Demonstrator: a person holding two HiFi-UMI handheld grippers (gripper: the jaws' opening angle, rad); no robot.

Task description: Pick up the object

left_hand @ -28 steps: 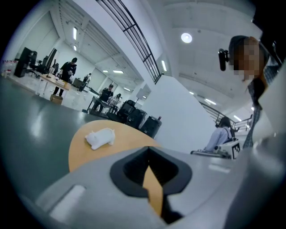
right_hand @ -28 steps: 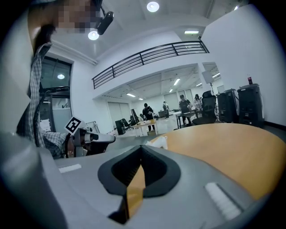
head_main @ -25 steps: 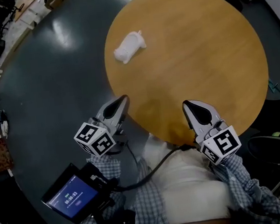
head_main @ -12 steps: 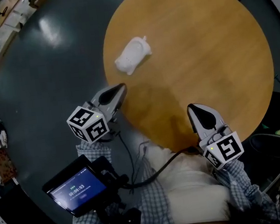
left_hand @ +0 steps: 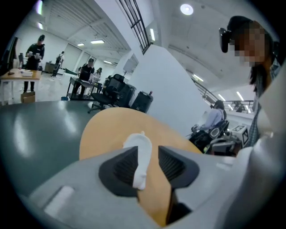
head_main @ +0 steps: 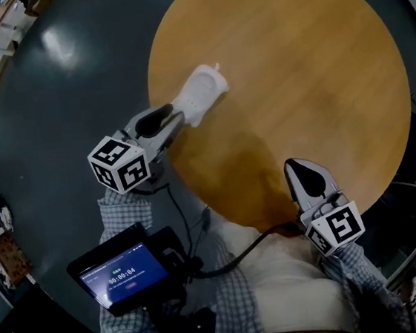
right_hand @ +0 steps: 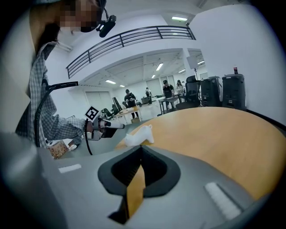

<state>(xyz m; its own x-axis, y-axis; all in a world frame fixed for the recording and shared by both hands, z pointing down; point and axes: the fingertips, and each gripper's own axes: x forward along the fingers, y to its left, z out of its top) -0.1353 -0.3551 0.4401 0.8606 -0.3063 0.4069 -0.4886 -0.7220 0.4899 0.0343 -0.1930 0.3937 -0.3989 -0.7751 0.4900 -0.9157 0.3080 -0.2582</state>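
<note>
A small white animal-shaped figure [head_main: 201,92] lies on its side near the left edge of the round wooden table [head_main: 317,75]. My left gripper [head_main: 178,118] reaches it from the left, and its jaws are opening. In the left gripper view the figure [left_hand: 140,152] stands in the gap between the two dark pads [left_hand: 123,167], with room on the right side. My right gripper [head_main: 298,166] hovers shut over the table's near edge, well away from the figure. In the right gripper view the figure [right_hand: 139,135] shows far ahead, beside the left gripper [right_hand: 117,126].
Dark grey floor [head_main: 59,104] surrounds the table. A handheld screen [head_main: 123,272] with a cable hangs by the person's left side. In the left gripper view, office chairs [left_hand: 114,89], desks and people stand far off across the hall.
My left gripper has moved up and right from the table's edge to the white figure, and its jaws have parted around it. The right gripper has barely shifted.
</note>
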